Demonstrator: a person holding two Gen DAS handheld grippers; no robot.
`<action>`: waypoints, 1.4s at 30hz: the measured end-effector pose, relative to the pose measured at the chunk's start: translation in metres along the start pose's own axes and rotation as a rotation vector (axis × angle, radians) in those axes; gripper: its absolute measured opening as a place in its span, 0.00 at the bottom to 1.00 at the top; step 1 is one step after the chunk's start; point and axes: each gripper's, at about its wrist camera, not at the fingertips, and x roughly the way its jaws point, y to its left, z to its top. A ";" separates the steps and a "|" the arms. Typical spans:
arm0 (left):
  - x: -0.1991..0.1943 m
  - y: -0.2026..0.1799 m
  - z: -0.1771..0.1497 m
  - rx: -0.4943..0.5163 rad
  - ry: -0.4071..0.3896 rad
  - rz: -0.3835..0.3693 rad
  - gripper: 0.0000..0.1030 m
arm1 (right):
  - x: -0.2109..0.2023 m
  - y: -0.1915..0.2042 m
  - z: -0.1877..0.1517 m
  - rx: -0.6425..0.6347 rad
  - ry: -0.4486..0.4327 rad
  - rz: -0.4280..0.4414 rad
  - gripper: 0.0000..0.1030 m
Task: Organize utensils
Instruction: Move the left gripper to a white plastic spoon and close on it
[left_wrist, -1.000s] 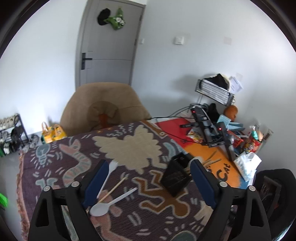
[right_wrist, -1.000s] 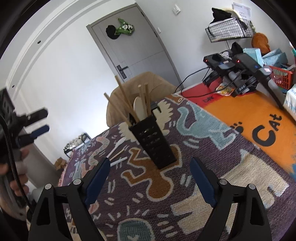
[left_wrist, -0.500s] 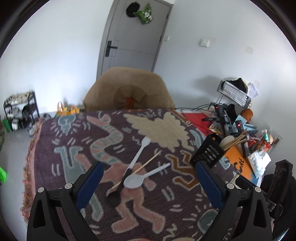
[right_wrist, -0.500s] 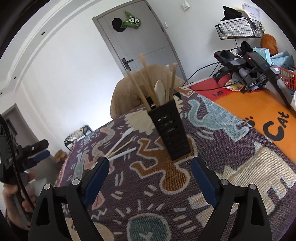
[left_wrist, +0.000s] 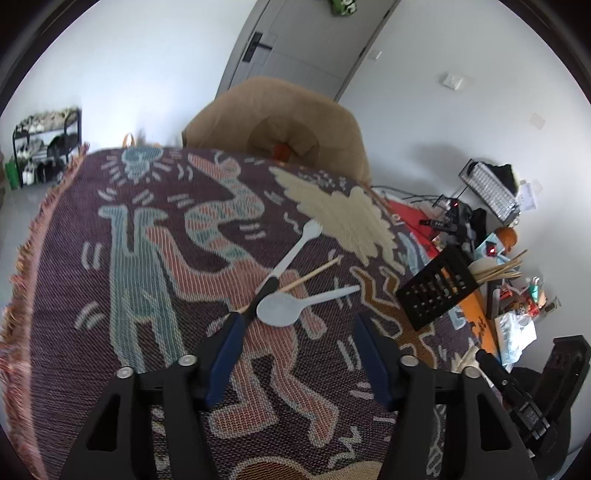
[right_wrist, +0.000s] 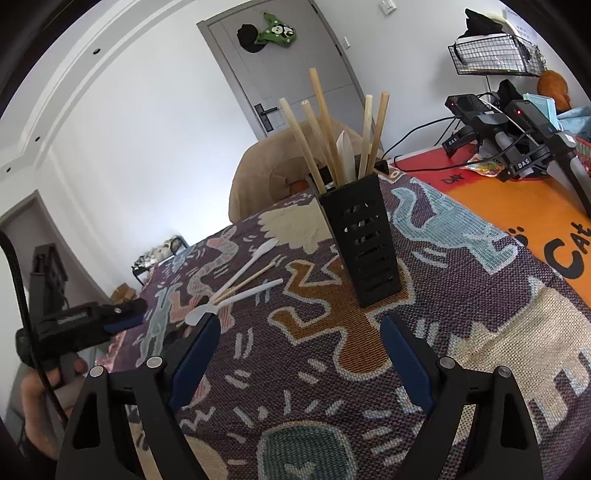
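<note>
Biggest thing in my feed is the counter (left_wrist: 122, 295) under that busy patterned blanket, with the black slotted holder (right_wrist: 364, 240) standing upright on it, already stuffed with wooden chopsticks and a pale utensil. The loose pile lies to its left: a white spoon (left_wrist: 284, 308), a white fork (left_wrist: 295, 247) and one chopstick (left_wrist: 306, 277), all crossing each other. My left hand-held gripper (left_wrist: 299, 332) is closing just short of the spoon bowl, nothing pinched yet. The right hand-held gripper (right_wrist: 299, 328) sits spread wide and empty in front of the holder. My worry is that with the handles overlapping, a pinch could drag the chopstick along or flick the spoon. The spoon looks thin, glossy plastic, probably slippery.
</note>
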 end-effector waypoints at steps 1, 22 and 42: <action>0.004 0.001 -0.001 -0.006 0.011 0.000 0.50 | 0.001 0.000 -0.001 0.002 0.003 0.004 0.84; 0.079 0.024 -0.002 -0.210 0.094 0.065 0.25 | 0.017 -0.005 -0.005 0.026 0.034 0.025 0.83; 0.027 0.010 0.004 -0.105 -0.044 0.086 0.01 | 0.012 0.025 -0.007 -0.023 0.041 0.058 0.80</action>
